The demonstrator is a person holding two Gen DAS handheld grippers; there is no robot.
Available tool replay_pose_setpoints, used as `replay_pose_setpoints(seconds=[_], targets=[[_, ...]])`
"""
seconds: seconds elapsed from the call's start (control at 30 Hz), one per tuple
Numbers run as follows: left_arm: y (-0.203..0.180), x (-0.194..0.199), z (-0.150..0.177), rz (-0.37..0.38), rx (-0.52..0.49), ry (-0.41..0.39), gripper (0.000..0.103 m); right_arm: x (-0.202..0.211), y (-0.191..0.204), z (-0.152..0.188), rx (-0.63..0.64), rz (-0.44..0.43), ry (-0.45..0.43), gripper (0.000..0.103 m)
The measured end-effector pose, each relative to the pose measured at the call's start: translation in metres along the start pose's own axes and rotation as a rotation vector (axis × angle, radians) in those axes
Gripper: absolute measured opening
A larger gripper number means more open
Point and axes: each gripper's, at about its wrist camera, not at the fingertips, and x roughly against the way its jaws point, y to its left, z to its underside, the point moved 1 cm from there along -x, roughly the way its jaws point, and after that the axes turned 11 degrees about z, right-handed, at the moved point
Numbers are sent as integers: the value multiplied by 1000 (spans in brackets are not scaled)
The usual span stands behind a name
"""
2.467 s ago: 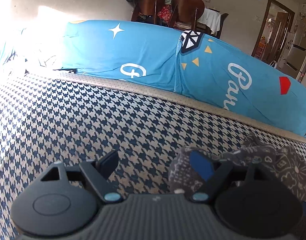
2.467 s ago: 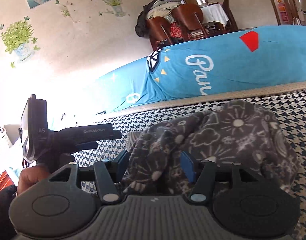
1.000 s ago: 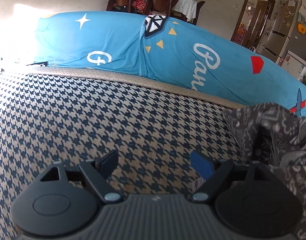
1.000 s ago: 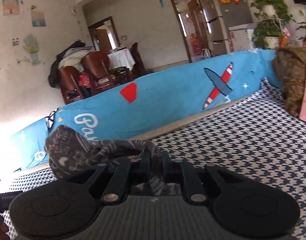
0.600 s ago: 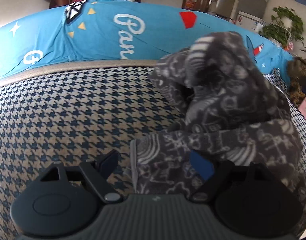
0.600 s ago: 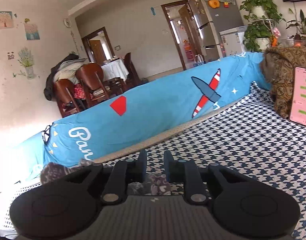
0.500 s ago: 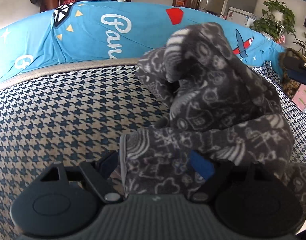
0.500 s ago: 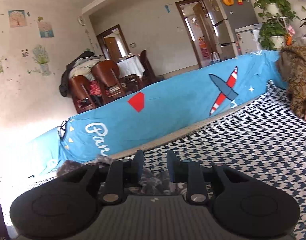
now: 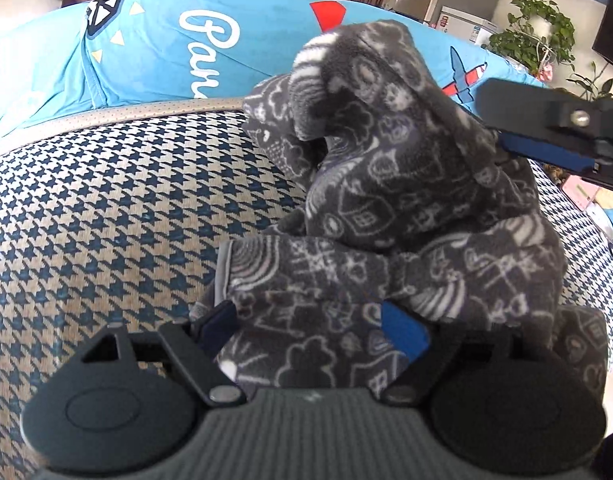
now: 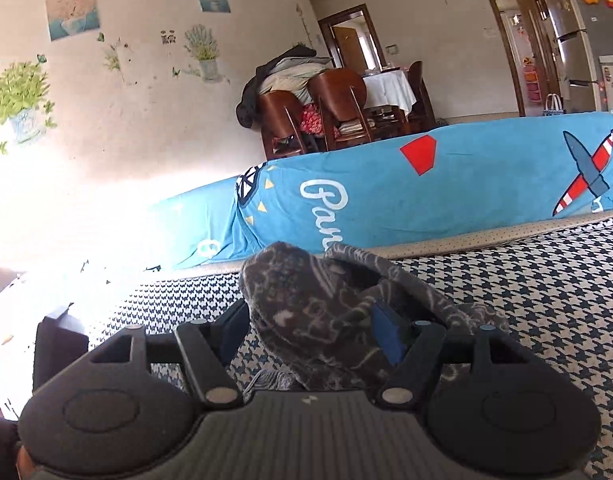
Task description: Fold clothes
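1. Dark grey fleece garment with white doodle print (image 9: 390, 184): heaped in a bunched mound on the blue-and-beige houndstooth bed cover (image 9: 118, 216), near the bright blue printed bolster (image 9: 178, 44).
2. Left tongs (image 9: 312, 330): jaws spread wide, released; the garment's near flat hem lies between them, unpinched.
3. Right tongs (image 10: 310, 330): jaws opening, with a raised fold of the garment between them, no longer clamped; also visible at the mound's right flank in the left wrist view.

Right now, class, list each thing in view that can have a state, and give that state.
Grey patterned garment: bunched in a heap, unfolded, on the houndstooth cover.
Left gripper: open, garment edge between its fingers.
Right gripper: opening, garment fold between its fingers.
Dining chairs: piled with clothes.
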Motion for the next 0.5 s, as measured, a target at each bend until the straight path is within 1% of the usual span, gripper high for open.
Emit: replay_pose_setpoints(seconds=[0.07,0.2,0.23,0.27,0.3,0.33,0.37,0.4,0.47,0.5], targets=[[-3,1,3,3,-11,4,83,-7,5,3,28,3,19,68],[-7,3,6,14,-15,8,83,-21,13,12,88,52,48,68],[-7,3,6,18,-13,9,83,-24,14,14,98,63,56,66],[-6,3,6,22,-11,10,83,-27,16,15,106,75,64,62],[-7,5,6,27,-9,11,83,-30,16,16,110,91,74,47],[-8,6,7,31,-9,11,83,-33,15,17,112,109,85,27],[-8,6,6,34,-9,12,83,-34,13,17,102,122,89,20],[-7,6,5,37,-9,12,83,-33,10,17,84,130,88,15],[-8,8,4,48,-6,13,83,-33,3,15,49,146,87,13],[-9,9,3,57,-4,12,83,-30,0,14,35,159,72,13]])
